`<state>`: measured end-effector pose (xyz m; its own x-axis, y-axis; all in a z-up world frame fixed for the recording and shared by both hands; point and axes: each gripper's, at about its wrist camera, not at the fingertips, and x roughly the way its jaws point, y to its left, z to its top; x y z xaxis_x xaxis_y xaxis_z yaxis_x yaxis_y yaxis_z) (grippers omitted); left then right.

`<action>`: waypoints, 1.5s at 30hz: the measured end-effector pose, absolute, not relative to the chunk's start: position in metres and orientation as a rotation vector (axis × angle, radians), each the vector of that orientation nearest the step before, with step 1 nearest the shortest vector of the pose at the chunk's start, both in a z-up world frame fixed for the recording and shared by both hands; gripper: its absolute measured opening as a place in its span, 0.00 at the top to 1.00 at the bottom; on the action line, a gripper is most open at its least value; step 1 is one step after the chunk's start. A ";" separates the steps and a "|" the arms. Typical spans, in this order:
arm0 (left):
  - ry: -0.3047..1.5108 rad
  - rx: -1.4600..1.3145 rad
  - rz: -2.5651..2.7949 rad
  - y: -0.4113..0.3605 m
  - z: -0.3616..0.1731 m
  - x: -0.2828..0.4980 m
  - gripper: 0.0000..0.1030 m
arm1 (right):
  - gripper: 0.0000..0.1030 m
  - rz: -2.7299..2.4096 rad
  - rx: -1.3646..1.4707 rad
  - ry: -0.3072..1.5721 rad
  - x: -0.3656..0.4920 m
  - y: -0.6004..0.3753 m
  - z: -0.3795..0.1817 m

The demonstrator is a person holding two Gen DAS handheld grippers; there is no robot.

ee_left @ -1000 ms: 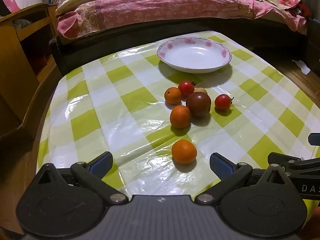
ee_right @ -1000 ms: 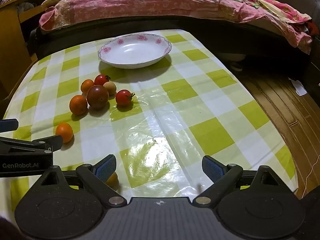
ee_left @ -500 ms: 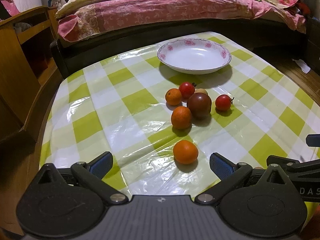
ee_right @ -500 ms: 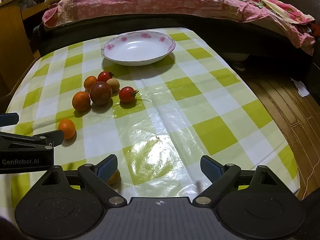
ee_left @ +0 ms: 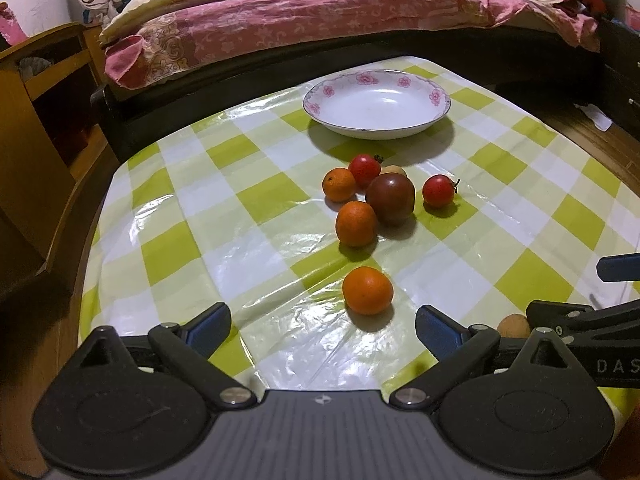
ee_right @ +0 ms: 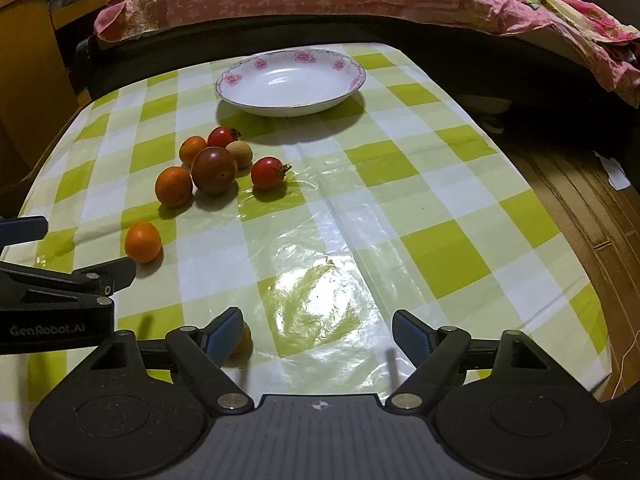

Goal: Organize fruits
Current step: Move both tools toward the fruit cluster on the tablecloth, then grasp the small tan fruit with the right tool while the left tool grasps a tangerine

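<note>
A white bowl [ee_left: 362, 130] with pink flowers stands empty at the far side of the checked table. In front of it lies a cluster: a dark tomato [ee_left: 390, 199], two red tomatoes [ee_left: 438, 191], two oranges [ee_left: 356, 223] and a tan longan [ee_left: 394, 169]. A lone orange [ee_left: 368, 290] sits just ahead of my open left gripper [ee_left: 323, 324], beyond its fingertips. My right gripper [ee_right: 317, 330] is closing, with only bare cloth in the middle of the gap. A small tan fruit [ee_right: 245, 338] lies against its left finger, partly hidden. The right gripper's pads are not pressing on it.
A bed with a pink quilt [ee_left: 320, 12] runs along the far edge of the table. A wooden cabinet [ee_left: 36, 120] stands to the left. To the right is wooden floor [ee_right: 580, 200]. The left gripper's side [ee_right: 60, 280] shows at the left edge of the right wrist view.
The right gripper's fingers have drawn a little closer together. Both hands and all the fruit stay where they were.
</note>
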<state>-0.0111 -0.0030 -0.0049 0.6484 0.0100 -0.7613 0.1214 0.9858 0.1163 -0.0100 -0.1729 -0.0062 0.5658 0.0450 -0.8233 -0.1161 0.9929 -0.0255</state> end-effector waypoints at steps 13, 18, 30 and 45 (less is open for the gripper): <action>0.871 0.098 -0.082 0.008 -0.007 -0.010 0.00 | 0.38 0.199 -0.103 0.952 -0.016 -0.160 -0.003; 0.861 0.118 -0.088 0.006 -0.008 -0.011 0.00 | 0.49 0.234 -0.092 0.983 -0.013 -0.156 -0.008; 0.876 0.091 -0.124 0.008 -0.016 0.001 0.16 | 0.78 0.301 -0.090 1.034 -0.011 -0.147 -0.016; 0.908 0.102 -0.183 -0.007 -0.029 0.020 0.46 | 0.78 0.302 -0.061 1.046 -0.010 -0.150 -0.017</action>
<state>0.0204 -0.0070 -0.0292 0.6012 -0.1145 -0.7908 0.2006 0.9796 0.0107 -0.0099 -0.1499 -0.0167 0.4637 0.2171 -0.8590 -0.2744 0.9570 0.0937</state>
